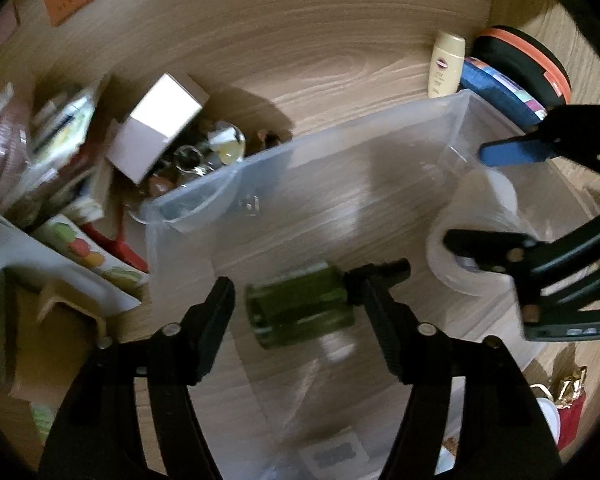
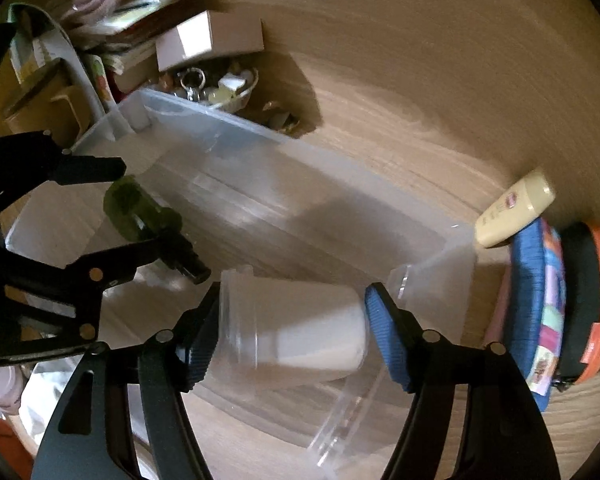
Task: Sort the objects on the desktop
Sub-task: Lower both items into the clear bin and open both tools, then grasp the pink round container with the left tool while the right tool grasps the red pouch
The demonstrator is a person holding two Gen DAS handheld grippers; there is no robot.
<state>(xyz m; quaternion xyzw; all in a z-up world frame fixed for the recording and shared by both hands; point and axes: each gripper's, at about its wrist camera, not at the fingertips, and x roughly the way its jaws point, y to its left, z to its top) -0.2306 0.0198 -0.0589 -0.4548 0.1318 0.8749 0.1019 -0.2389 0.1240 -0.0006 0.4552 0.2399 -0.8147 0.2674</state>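
Note:
A clear plastic bin [image 1: 340, 136] [image 2: 300, 148] stands on the wooden desk below both grippers. A green glass bottle [image 1: 300, 308] [image 2: 136, 212] with a black nozzle lies sideways in it. It sits between the fingers of my left gripper [image 1: 296, 284] [image 2: 136, 208], which is open, with a gap showing at the bottle's base. A white bottle [image 2: 308, 340] [image 1: 452, 276] with a clear cap lies sideways at the bin's other end. My right gripper [image 2: 296, 294] [image 1: 468, 196] stands over it, its blue pads very near both ends and not pressing.
A cream lotion bottle [image 1: 446, 66], a blue pouch [image 1: 500, 96] and a black and orange round case [image 1: 528, 64] lie past the bin's right end. A white box [image 1: 160, 124], a bowl of trinkets [image 1: 216, 148] and stacked books and packets [image 1: 60, 140] crowd its left end.

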